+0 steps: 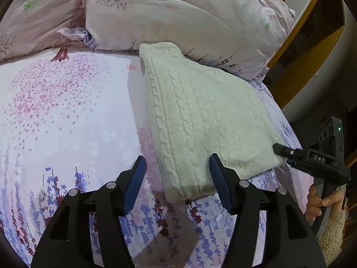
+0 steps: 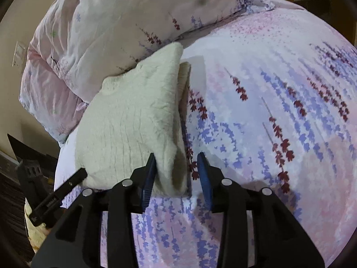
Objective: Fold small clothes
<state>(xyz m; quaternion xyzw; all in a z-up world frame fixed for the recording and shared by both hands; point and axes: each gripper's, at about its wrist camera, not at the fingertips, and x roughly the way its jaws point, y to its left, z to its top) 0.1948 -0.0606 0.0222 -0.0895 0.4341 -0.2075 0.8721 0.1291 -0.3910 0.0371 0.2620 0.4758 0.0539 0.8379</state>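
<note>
**Now both grippers slack at the folded sweater**

Nearest me, my left gripper stands released, its pads parted around the near corner of the cream knit sweater without pressing it. My right gripper is likewise unclenched; its left pad touches the sweater's near edge. The sweater lies folded on the floral bedsheet. Beyond the sweater, touching its far end, sits the pink pillow.
</note>
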